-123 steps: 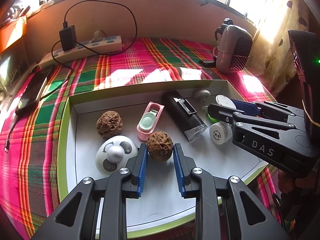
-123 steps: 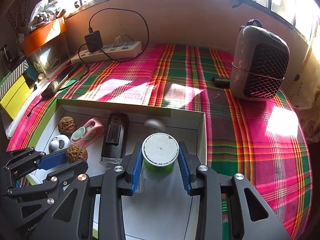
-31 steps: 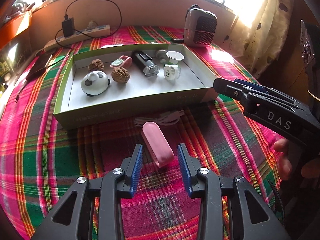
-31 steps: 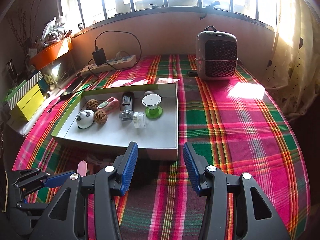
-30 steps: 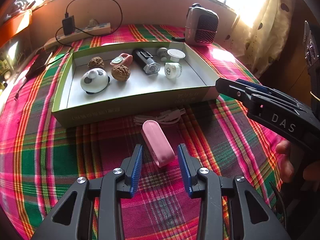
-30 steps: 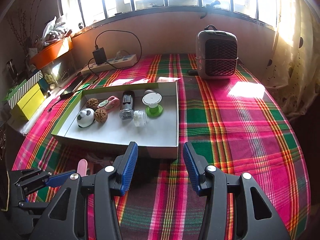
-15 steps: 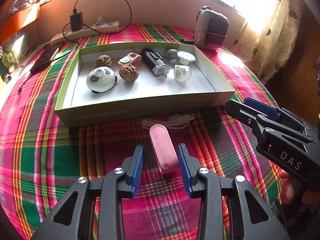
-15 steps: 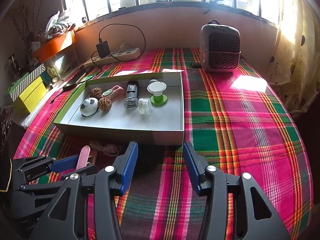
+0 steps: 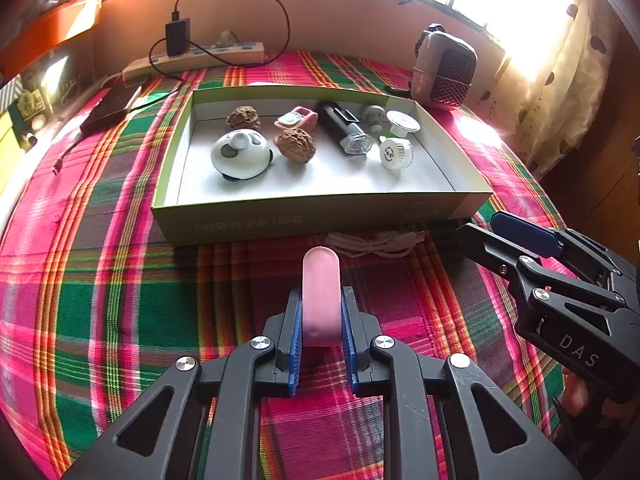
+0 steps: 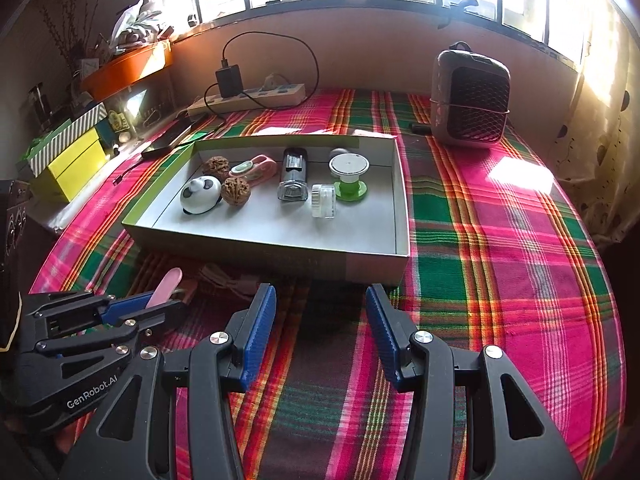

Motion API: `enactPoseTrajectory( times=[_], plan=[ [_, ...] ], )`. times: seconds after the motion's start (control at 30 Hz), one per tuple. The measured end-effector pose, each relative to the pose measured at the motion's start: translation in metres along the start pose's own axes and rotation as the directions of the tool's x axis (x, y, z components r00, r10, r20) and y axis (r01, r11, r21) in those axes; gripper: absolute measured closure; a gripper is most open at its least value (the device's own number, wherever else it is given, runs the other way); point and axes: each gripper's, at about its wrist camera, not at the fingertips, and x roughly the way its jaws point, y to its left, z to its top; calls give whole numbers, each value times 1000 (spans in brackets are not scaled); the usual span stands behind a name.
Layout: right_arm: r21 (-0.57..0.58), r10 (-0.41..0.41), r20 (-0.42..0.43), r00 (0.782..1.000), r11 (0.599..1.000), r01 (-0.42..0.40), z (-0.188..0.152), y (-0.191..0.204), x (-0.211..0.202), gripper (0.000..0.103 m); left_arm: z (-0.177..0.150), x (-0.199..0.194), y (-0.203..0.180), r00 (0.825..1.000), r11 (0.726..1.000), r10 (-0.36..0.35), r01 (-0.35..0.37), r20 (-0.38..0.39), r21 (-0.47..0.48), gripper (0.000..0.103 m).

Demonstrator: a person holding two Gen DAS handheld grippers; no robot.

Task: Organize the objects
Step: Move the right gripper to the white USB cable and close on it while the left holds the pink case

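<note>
My left gripper is shut on a pink oblong case and holds it above the plaid cloth, in front of the green-rimmed box. The case also shows in the right wrist view, tilted up in the left gripper. The box holds two walnuts, a panda-shaped case, a pink lens case, a black device and white round containers. My right gripper is open and empty, in front of the box's near wall; it shows at right in the left wrist view.
A coiled white cable lies on the cloth just in front of the box. A small heater stands at the back right. A power strip with a charger and a dark phone lie at the back left.
My left gripper has closed on the pink case, which now points straight ahead and is raised off the cloth. Both grippers have moved a little closer to the box.
</note>
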Motion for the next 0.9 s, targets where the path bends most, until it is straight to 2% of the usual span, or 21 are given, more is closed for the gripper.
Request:
enactPoseTrajectory(
  times=[0.2, 0.37, 0.63, 0.9],
  plan=[
    [-83, 85, -39, 996, 993, -88, 1, 21, 12, 55, -5, -9, 25, 1000, 999, 28, -28, 11, -39, 87],
    [-131, 107, -58, 993, 985, -113, 3, 35, 23, 55, -9, -16, 48, 999, 996, 51, -49, 19, -76, 87],
    [-180, 144, -96, 985, 971, -160, 3, 49, 31, 55, -8, -16, 62, 999, 996, 28, -25, 29, -87, 87],
    [-225, 223, -144, 964, 941, -251, -5, 72, 26, 55, -7, -16, 67, 1000, 997, 1, 1, 29, -72, 87]
  ],
)
